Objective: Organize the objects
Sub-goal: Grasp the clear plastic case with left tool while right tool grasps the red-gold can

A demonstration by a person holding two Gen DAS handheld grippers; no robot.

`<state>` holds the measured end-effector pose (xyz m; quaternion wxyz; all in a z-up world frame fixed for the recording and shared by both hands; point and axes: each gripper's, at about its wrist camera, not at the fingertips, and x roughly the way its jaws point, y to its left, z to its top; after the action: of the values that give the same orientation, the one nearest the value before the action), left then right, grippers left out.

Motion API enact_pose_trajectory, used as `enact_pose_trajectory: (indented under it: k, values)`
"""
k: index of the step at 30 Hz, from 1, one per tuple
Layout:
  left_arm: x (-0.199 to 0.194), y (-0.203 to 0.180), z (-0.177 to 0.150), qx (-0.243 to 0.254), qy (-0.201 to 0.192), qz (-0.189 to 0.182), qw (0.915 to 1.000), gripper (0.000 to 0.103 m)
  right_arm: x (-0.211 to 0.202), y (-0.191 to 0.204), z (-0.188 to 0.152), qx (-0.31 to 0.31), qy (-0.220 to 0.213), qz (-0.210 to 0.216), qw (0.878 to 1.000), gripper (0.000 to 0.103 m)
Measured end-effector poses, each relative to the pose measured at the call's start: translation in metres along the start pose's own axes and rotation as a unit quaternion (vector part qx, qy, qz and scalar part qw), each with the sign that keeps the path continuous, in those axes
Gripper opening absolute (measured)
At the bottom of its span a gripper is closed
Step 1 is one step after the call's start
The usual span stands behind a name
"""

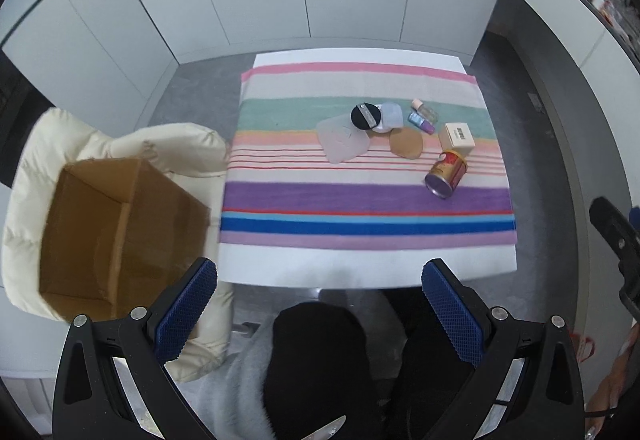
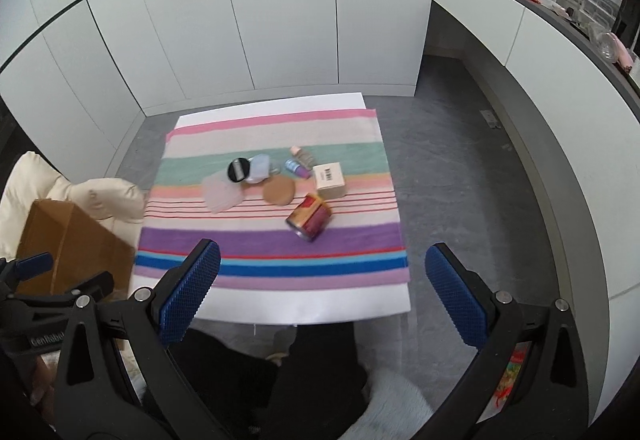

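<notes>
1. Nearest the lens, the left gripper hangs with its blue-padded fingers spread wide and nothing between them, above a person's dark-clothed lap.
2. The right gripper is likewise wide apart and empty, over the near edge of the white table.
3. All the items lie well ahead of both pairs of fingers, clustered on the striped cloth.
4. A red and gold can lies on its side, closest to the grippers.
5. Behind it sit a small beige box, a tan round pad, a black compact, a clear pouch and small bottles.
6. An open cardboard box rests on a cream padded jacket, left of the table.
</notes>
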<state>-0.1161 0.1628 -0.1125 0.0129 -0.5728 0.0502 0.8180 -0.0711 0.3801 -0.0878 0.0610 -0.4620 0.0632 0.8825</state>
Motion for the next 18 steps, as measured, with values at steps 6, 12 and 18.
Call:
enact_pose_trajectory:
  k: [6,12,18]
  values:
    - [0.051,-0.003,0.029,-0.017,-0.002,-0.008,0.9998,0.103,0.057,-0.012,0.006,-0.007,0.01,0.032,0.999,0.103]
    - [0.131,-0.011,0.055,-0.017,0.047,-0.005,0.9988,0.103,0.134,-0.01,0.007,-0.062,0.012,0.048,0.997,0.103]
    - [0.183,-0.025,0.067,0.006,0.049,0.044,0.9978,0.103,0.205,-0.021,0.001,-0.061,0.037,0.055,0.996,0.103]
